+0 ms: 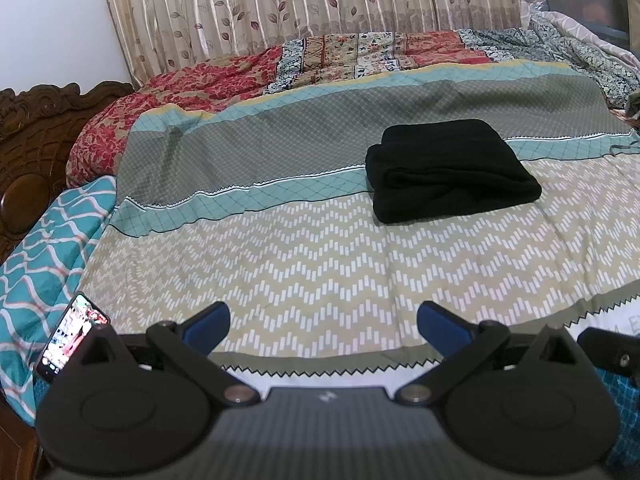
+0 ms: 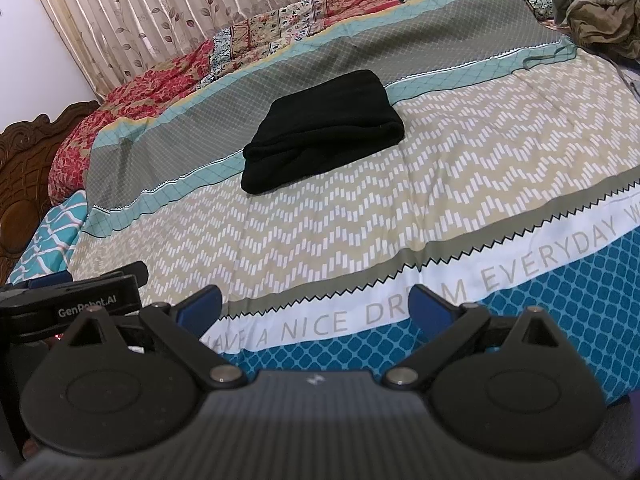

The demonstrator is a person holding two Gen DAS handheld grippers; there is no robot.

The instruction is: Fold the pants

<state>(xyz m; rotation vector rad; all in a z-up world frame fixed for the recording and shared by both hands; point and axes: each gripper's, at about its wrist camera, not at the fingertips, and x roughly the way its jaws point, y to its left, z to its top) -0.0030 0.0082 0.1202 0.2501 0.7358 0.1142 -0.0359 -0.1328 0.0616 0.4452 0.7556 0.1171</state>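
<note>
On a patterned bed (image 1: 320, 264), folded black pants (image 1: 450, 170) lie well apart from both spread, empty grippers (image 1: 323, 322) (image 2: 316, 308); any careless nudge could undo the soft stack.

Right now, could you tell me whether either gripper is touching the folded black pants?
Apart. Both wrist views show the left gripper and right gripper open at the bed's near edge, with bare bedsheet before the folded black pants.
</note>
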